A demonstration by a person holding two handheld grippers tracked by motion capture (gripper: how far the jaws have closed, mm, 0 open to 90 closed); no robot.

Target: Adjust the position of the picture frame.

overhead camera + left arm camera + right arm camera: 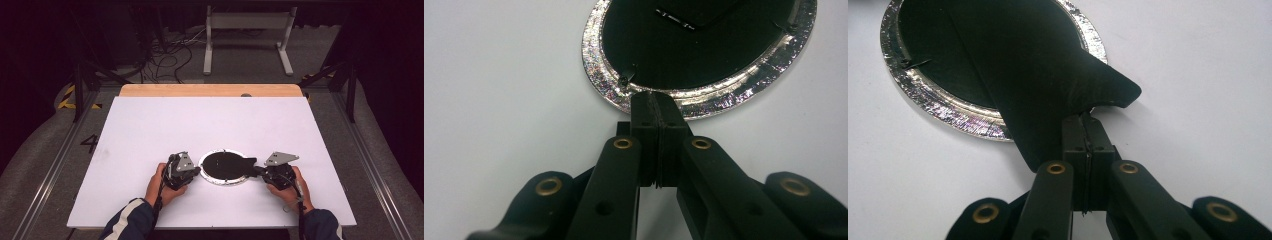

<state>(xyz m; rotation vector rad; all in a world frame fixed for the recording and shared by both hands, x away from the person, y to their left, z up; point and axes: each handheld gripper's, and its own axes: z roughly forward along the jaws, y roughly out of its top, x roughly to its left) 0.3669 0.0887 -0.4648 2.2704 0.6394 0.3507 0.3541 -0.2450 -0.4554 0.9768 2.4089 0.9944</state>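
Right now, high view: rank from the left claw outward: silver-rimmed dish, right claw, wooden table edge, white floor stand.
1. Silver-rimmed dish, beside it.
2. Right claw, across the dish, gripping black sheet.
3. Wooden table edge, far side.
4. White floor stand, beyond.

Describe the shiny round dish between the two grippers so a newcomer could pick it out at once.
On the white table, look at the near middle, between the person's two hands. There lies a round, shallow, silver foil dish with a crinkled rim, and a black sheet covers its inside. It is the table's one shiny thing; the left gripper is shut at its rim, and the right gripper pinches the sheet's flared corner.
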